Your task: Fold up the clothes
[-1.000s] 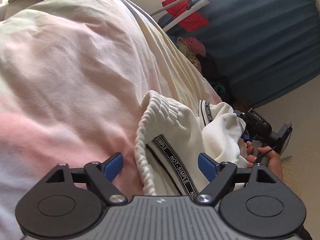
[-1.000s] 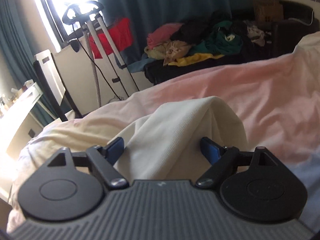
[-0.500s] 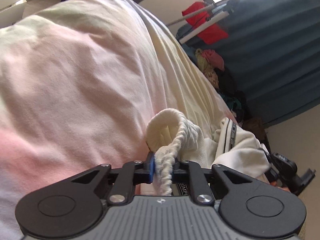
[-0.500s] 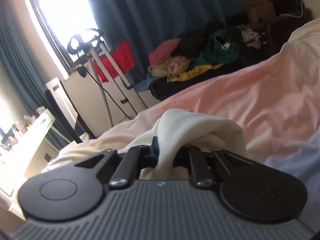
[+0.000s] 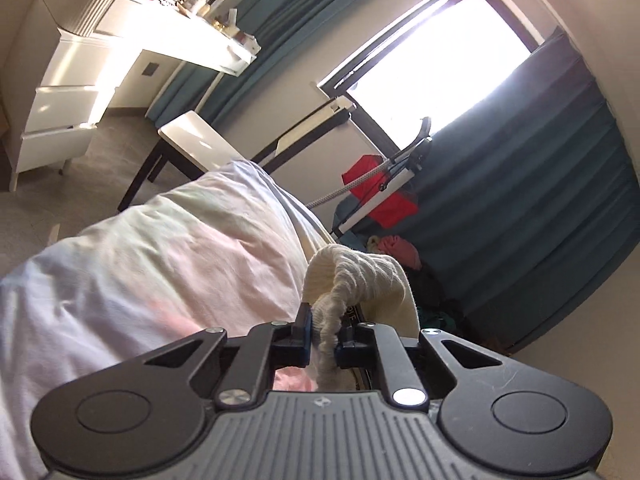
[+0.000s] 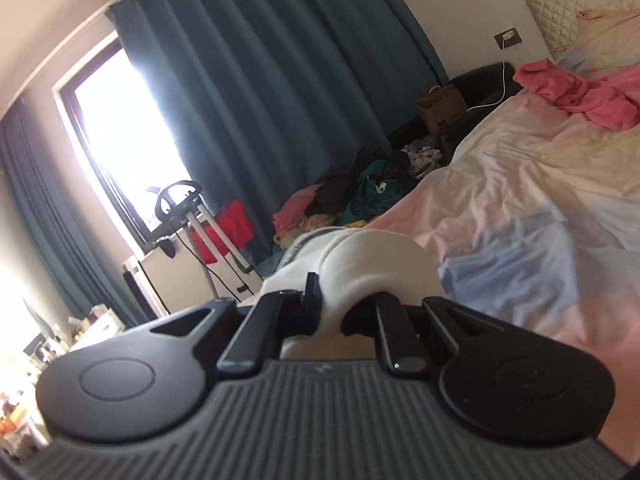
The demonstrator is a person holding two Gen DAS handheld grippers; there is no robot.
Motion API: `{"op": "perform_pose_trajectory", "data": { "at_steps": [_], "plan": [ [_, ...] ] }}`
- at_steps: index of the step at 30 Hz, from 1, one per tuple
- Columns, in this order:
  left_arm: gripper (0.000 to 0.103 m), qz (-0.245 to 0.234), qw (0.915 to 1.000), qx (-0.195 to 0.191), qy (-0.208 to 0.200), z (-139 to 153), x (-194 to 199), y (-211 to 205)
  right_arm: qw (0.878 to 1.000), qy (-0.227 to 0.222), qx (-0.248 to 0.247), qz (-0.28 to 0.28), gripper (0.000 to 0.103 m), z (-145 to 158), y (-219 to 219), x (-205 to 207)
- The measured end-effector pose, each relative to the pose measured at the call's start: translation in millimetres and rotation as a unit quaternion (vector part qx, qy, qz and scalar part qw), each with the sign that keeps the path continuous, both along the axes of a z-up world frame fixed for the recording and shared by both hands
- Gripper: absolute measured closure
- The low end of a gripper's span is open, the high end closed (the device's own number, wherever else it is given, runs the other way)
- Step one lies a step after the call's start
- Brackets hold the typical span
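A cream-white garment with a ribbed hem [image 5: 352,276] bunches up in front of my left gripper [image 5: 323,338], which is shut on that hem. The same white garment [image 6: 372,264] bulges over my right gripper [image 6: 330,312], shut on a smooth fold of it. Both grippers hold the cloth lifted above the bed. The rest of the garment hangs out of sight below the grippers.
The bed's pastel pink, yellow and blue duvet [image 6: 520,200] spreads below, also seen as the duvet [image 5: 140,280]. A pink towel [image 6: 580,92] lies near the pillows. A pile of clothes [image 6: 360,196] sits by the teal curtain [image 6: 280,100]. A white desk [image 5: 120,40] and garment steamer [image 5: 384,184] stand beyond.
Both grippers went from open around the garment to shut on it, then rose and swung with it away from the duvet, so the room now fills the views.
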State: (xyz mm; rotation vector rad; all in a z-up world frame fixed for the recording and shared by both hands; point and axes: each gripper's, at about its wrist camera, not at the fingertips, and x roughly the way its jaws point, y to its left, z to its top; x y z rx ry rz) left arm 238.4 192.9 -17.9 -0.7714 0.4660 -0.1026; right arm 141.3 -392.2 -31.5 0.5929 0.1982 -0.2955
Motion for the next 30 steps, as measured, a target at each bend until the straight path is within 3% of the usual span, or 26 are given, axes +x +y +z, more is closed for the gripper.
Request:
{"op": "perform_pose_trajectory", "data": {
  "at_steps": [3, 5, 7, 10, 14, 18, 23, 27, 30],
  "plan": [
    [0.092, -0.006, 0.9998, 0.016, 0.009, 5.3, -32.6, 6.7, 0.999, 0.03, 0.012, 0.014, 0.091, -25.1, 2.6, -29.8],
    [0.092, -0.006, 0.9995, 0.022, 0.021, 0.9, -51.3, 7.4, 0.996, 0.05, 0.071, 0.018, 0.091, -47.8, -7.6, -38.8],
    [0.092, -0.004, 0.9994, 0.021, 0.027, -6.1, -68.2, 6.4, 0.994, 0.055, 0.089, 0.015, 0.091, -57.2, -10.8, -43.4],
    [0.092, 0.005, 0.9997, 0.01, 0.024, -16.3, -78.6, 5.3, 0.998, 0.034, 0.043, 0.018, 0.091, -44.1, -1.3, -42.3],
    [0.092, 0.016, 0.9997, -0.005, 0.016, -14.8, -64.0, 5.4, 0.999, 0.004, -0.014, 0.032, 0.091, -7.4, 11.0, -13.8],
    [0.092, 0.024, 0.9997, -0.003, 0.003, -4.7, -33.1, 5.2, 0.996, -0.008, -0.072, 0.045, 0.091, 37.1, 21.9, 61.9],
    [0.092, 0.036, 0.999, 0.025, -0.006, 1.5, 44.0, 4.8, 0.986, -0.009, -0.153, 0.06, 0.091, 66.4, 43.1, 190.1],
    [0.092, 0.039, 0.9978, 0.053, 0.012, -15.8, 119.1, 8.9, 0.975, 0.026, -0.206, 0.085, 0.091, 53.9, 62.0, 300.6],
    [0.092, 0.047, 0.9958, 0.068, 0.04, -40.3, 173.0, 16.6, 0.966, 0.08, -0.219, 0.116, 0.091, 19.2, 77.0, 374.2]
  ]
}}
